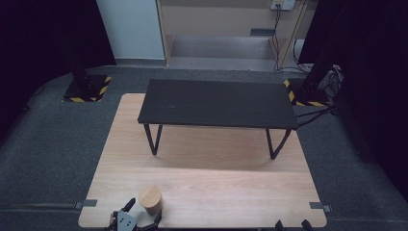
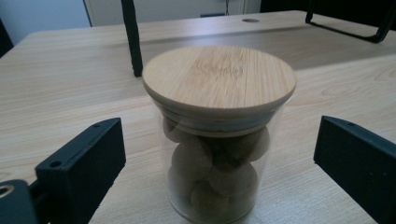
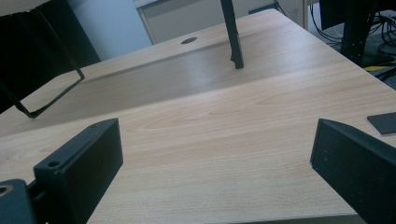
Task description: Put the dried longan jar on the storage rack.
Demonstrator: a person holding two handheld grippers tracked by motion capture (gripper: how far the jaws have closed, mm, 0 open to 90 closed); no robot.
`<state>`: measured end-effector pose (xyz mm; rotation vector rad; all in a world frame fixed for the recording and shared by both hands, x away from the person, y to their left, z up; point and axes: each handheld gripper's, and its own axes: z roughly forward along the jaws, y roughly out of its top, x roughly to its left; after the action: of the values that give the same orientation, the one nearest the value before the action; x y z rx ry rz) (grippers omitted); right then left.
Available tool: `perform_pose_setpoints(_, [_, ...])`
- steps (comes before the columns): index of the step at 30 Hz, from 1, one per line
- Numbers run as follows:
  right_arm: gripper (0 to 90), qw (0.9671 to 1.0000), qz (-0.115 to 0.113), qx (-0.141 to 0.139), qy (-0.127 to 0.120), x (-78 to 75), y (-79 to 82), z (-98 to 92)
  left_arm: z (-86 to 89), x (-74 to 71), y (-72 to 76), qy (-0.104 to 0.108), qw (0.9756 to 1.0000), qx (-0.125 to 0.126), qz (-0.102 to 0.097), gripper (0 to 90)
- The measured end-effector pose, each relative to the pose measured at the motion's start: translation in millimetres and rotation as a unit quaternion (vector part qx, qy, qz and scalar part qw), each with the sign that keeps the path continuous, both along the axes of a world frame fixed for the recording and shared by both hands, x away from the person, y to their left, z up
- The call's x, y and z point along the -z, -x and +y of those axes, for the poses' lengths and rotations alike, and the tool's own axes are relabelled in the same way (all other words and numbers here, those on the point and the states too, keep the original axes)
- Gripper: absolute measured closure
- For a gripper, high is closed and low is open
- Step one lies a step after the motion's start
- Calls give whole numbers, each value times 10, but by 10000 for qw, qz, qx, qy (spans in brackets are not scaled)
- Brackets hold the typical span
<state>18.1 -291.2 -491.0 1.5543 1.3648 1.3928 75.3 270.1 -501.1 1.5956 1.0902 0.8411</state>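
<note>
A clear glass jar (image 1: 150,200) (image 2: 217,158) with a round bamboo lid (image 2: 219,78) stands near the front left edge of the light wooden table (image 1: 202,183). Several round brown balls fill it. My left gripper (image 1: 143,214) (image 2: 219,168) is open, its two black jaws standing on either side of the jar without touching the glass. My right gripper (image 1: 292,224) (image 3: 217,168) is open at the front right edge, with bare tabletop between its jaws.
A low black shelf (image 1: 216,102) on thin metal legs (image 1: 153,139) stands across the back half of the table. Grey tape tabs (image 1: 320,206) mark the front corners. Dark carpet surrounds the table, with stands and cables (image 1: 317,82) at the back right.
</note>
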Motion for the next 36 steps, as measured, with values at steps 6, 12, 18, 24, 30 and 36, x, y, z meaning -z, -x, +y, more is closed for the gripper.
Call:
perform_pose_setpoints(6, [26,10000,37,8,-13,19,-23,-10,-22,47,-87,-38,10000,21,31,23])
perform_pose_setpoints(12, [29,10000,69,14,-11,30,-45,-27,-10,68,-146,-27,10000,42,63,52])
perform_pose_setpoints(18, [30,10000,97,11,-11,35,-61,-32,21,76,-158,51,9999,97,78,139])
perform_pose_setpoints(24, [32,10000,77,-7,-1,33,-74,-24,79,40,-136,179,9997,119,95,241])
perform_pose_setpoints(30, [36,10000,-10,-43,-73,-4,-70,-24,116,-66,-98,228,9995,187,136,242])
perform_pose_setpoints(36, [38,9999,-122,-69,-25,-69,-80,-11,145,-378,-63,131,9993,363,-16,242])
